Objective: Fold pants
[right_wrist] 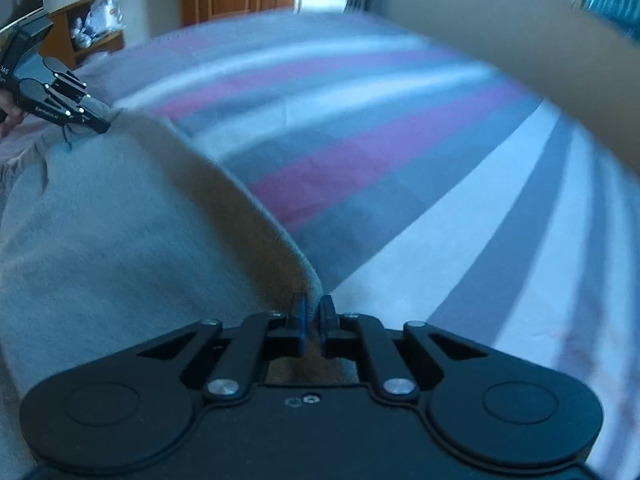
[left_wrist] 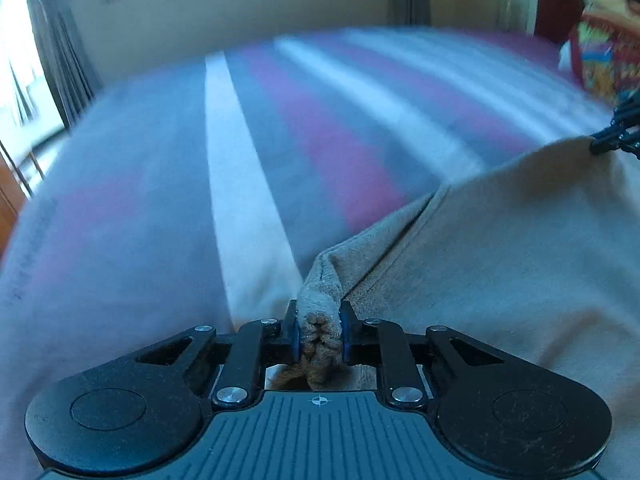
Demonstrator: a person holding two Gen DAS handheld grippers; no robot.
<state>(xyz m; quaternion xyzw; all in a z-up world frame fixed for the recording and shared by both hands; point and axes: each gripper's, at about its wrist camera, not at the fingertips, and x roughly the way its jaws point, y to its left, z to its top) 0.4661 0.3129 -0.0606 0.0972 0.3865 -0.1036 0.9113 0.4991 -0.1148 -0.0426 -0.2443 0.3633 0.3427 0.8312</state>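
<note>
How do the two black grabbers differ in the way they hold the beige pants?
The left gripper pinches a thick, bunched wad of the pants, so its fingers stand a little apart; the right gripper pinches a thin edge, its fingers almost together. Both are shut on the same pants, above the striped bedspread.

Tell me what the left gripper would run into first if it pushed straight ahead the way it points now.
The left gripper, shut on a bunched edge of the beige pants, points down at the striped bedspread. Past that cloth, it would probably meet the bedspread first; depth is unclear.
</note>
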